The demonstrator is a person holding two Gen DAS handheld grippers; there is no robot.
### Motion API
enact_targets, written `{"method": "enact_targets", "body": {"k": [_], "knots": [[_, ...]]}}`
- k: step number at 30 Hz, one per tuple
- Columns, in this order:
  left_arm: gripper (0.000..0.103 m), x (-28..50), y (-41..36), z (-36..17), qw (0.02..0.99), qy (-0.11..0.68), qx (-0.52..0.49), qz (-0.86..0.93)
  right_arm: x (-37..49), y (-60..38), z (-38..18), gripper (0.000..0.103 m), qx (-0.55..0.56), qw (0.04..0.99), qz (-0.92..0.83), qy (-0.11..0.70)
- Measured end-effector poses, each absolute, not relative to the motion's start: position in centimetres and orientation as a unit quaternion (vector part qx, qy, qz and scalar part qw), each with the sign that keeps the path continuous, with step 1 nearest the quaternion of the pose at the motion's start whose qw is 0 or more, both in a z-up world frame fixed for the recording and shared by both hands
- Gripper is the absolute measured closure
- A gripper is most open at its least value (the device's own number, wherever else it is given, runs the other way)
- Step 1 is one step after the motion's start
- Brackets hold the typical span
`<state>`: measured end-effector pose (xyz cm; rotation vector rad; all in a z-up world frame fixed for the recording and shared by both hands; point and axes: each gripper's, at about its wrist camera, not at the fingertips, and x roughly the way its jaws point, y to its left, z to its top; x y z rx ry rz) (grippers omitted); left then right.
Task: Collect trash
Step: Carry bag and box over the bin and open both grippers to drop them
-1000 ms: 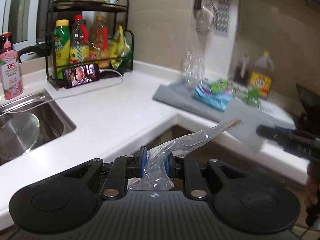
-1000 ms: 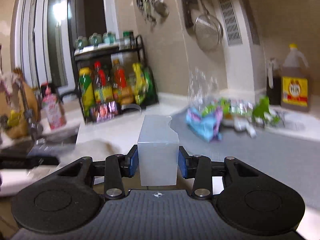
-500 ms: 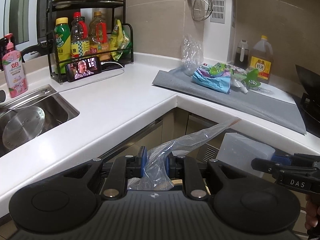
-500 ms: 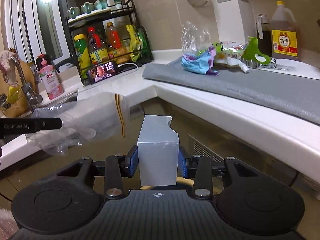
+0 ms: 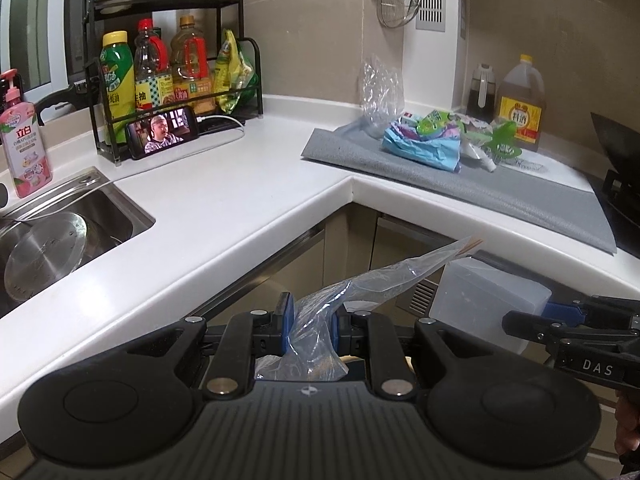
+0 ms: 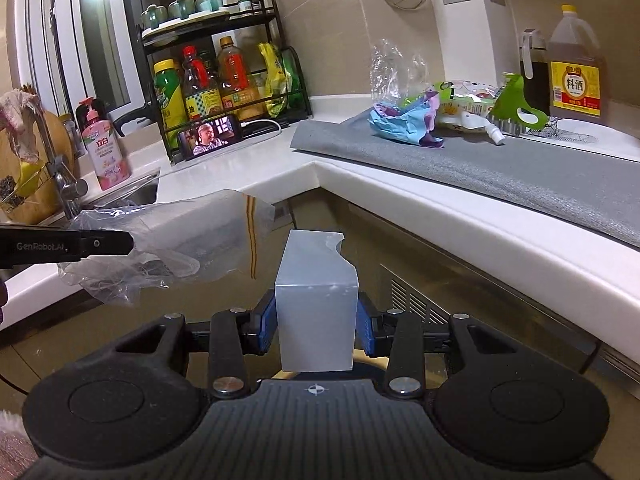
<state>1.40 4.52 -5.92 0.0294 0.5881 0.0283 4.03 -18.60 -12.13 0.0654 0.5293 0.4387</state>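
An L-shaped white countertop [image 5: 240, 184] wraps the inner corner of a small kitchen with beige tiled walls. Both grippers hang in front of that corner, below the counter edge and before the cabinet fronts [image 6: 400, 248]. The left gripper [image 5: 310, 318] has its fingers drawn narrow, pinching a crumpled clear plastic bag [image 5: 360, 284] that trails out toward the right. The right gripper [image 6: 316, 322] holds a pale grey carton [image 6: 316, 312] with a torn top, upright between its blue pads at a middling width. On the counter's right arm a grey mat [image 5: 500, 188] carries a heap of wrappers [image 5: 424, 144] near its back edge. A cooking-wine jug [image 5: 520, 104] stands against the wall behind. On the left arm a steel sink [image 5: 100, 208] holds a pot lid, and a black bottle rack [image 5: 176, 68] with a phone [image 5: 162, 132] leaning at its foot stands along the back wall.
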Motion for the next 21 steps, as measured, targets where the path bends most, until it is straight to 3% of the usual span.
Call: {"method": "enact_targets", "body": {"k": [21], "knots": [[0.084,5.1,4.2,-9.9,0.93,0.367,0.026,0.024,5.6,-17.2,-14.1,0.06,0.012,0.935,0.212,0.285]]}}
